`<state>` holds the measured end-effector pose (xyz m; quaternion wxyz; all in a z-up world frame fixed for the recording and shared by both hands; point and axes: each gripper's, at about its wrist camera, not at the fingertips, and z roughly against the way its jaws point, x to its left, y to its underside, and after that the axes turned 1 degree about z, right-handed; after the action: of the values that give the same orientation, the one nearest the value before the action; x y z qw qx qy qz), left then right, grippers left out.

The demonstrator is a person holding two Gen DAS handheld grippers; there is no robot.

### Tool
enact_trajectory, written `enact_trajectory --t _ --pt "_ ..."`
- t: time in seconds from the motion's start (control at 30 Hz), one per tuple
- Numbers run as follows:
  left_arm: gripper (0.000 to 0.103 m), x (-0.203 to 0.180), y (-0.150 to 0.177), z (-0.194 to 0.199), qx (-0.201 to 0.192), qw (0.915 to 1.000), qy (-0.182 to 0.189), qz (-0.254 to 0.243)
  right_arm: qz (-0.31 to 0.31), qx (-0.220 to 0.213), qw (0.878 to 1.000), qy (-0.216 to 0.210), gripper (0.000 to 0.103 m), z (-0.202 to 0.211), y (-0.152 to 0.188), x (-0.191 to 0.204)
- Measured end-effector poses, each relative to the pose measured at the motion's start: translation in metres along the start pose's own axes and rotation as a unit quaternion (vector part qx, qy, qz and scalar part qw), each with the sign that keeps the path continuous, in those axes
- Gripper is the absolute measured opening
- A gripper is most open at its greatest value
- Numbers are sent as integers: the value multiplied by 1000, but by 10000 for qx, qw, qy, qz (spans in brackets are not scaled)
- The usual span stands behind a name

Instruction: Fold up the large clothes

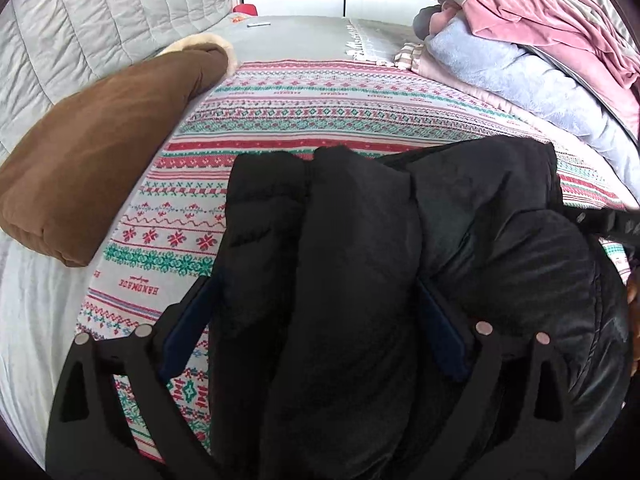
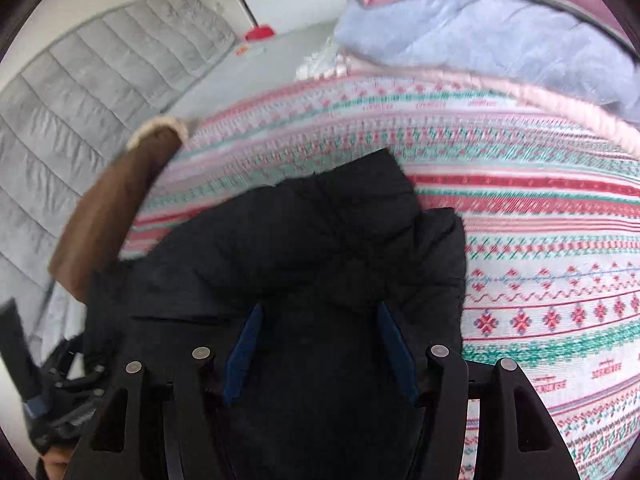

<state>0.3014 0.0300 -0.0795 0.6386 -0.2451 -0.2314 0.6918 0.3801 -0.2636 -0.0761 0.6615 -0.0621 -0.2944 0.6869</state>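
Observation:
A black puffer jacket (image 1: 360, 248) lies bunched on a bed covered with a red, green and white patterned blanket (image 1: 280, 104). My left gripper (image 1: 316, 284) has its blue-padded fingers (image 1: 188, 328) set wide on either side of a thick fold of the jacket. In the right wrist view the jacket (image 2: 304, 240) fills the middle, and my right gripper (image 2: 320, 312) also straddles a thick fold of it between its blue pads (image 2: 244, 344). The left gripper's body shows at the lower left of the right wrist view (image 2: 48, 400).
A folded brown fleece-lined garment (image 1: 96, 152) lies left of the jacket. A pile of pink, blue and grey bedding (image 1: 540, 48) is stacked at the right. A grey quilted headboard (image 1: 80, 28) stands at the left. The patterned blanket (image 2: 540, 280) stretches right of the jacket.

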Motion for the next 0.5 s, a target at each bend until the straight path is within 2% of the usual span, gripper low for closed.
enact_trajectory --t 0.2,0.5 --pt "98 -2 1 -6 40 9999 -134 -30 274 131 9989 347 62 -25 3 7" --pt "99 -5 4 -9 33 9996 -268 -118 444 52 9968 657 62 -31 4 17"
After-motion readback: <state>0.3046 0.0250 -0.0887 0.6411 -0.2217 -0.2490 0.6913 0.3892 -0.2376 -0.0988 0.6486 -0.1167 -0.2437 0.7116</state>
